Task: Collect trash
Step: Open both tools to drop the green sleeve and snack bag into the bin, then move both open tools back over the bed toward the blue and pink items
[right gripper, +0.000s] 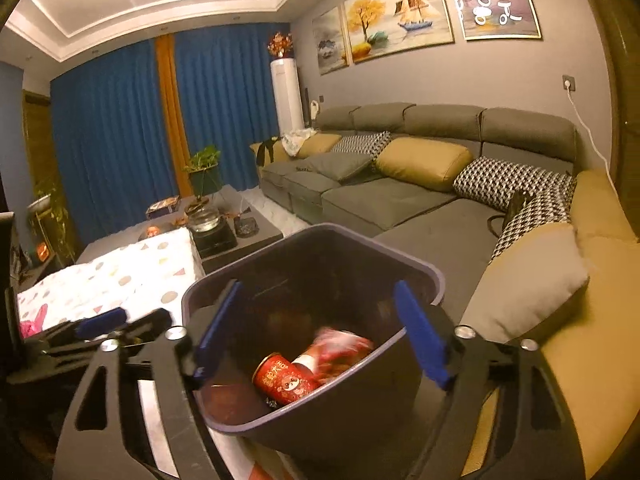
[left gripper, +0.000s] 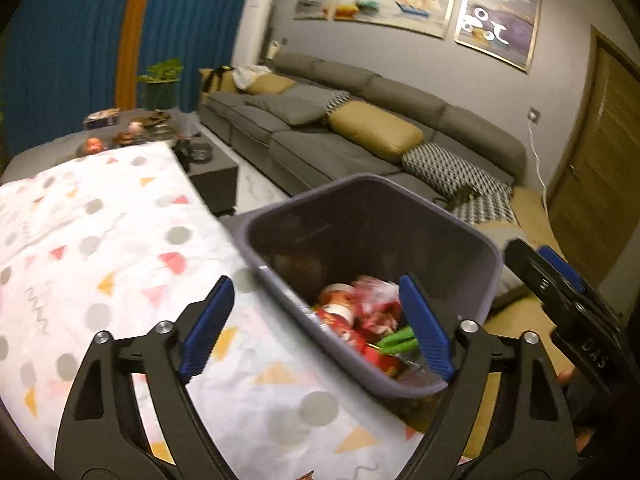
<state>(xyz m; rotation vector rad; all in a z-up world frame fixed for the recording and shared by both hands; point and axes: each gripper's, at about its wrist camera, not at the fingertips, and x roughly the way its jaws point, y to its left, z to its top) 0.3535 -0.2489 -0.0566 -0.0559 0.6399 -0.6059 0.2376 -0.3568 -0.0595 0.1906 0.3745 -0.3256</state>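
A dark purple-grey trash bin (left gripper: 280, 216) stands beside the cloth-covered table, and it fills the middle of the right wrist view as the bin (right gripper: 192, 300). Inside lie red cans (left gripper: 340, 312), a green piece (left gripper: 396, 340), a red can (right gripper: 284, 380) and a blurred red wrapper (right gripper: 340, 344). My left gripper (left gripper: 316, 292) hangs open over the bin's near left rim, nothing between its blue pads. My right gripper (right gripper: 318, 292) is open above the bin's mouth, also holding nothing. Each gripper shows in the other's view: the right gripper (left gripper: 536, 254), the left gripper (right gripper: 128, 322).
A table under a white cloth (left gripper: 100, 240) with coloured dots and triangles lies left of the bin. A low dark table (right gripper: 240, 236) with a kettle and dishes stands beyond it. A grey corner sofa (right gripper: 384, 200) with cushions runs behind and to the right.
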